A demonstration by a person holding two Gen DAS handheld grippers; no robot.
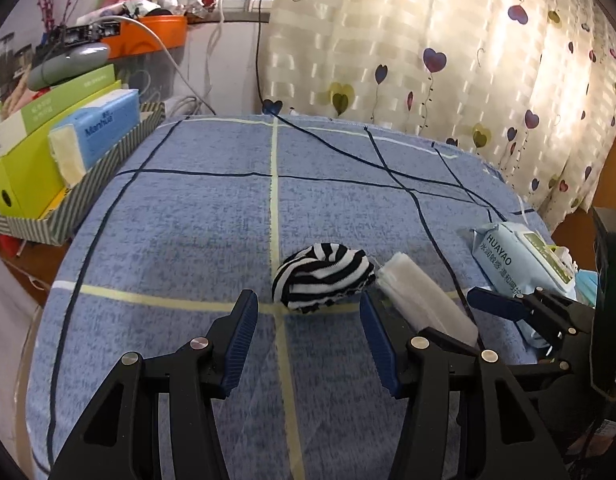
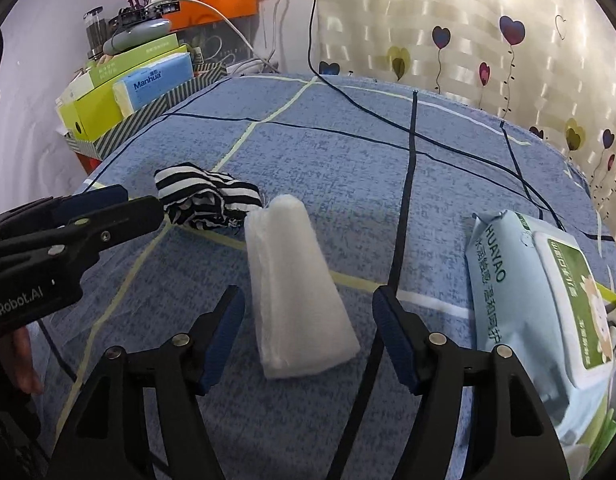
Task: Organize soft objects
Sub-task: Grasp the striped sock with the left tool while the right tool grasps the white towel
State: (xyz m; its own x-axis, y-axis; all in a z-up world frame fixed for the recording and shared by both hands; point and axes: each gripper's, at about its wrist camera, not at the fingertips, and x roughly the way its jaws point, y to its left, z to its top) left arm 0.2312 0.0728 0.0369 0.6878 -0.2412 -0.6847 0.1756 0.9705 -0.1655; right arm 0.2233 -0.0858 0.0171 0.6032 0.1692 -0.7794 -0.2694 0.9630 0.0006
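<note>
A balled black-and-white striped cloth [image 1: 323, 280] lies on the blue checked cover [image 1: 180, 232], just ahead of my left gripper [image 1: 306, 304], which is open and touches nothing. To its right lies a white tissue pack [image 1: 423, 300]. In the right wrist view that white tissue pack [image 2: 296, 288] lies lengthwise between the fingers of my right gripper [image 2: 308, 296]; the jaws stand wide and the pads are clear of it. The striped cloth [image 2: 206, 200] sits beyond it to the left, with the left gripper [image 2: 144, 200] beside it. A light-blue wet-wipes pack [image 2: 547, 300] lies to the right.
A striped tray [image 1: 108, 168] at the cover's far left corner holds green boxes and a blue tissue pack [image 1: 108, 128]. A black cable [image 1: 347, 152] runs across the cover from the wall. A heart-print curtain [image 1: 467, 60] hangs behind. A person's hand [image 2: 24, 364] shows at the left edge.
</note>
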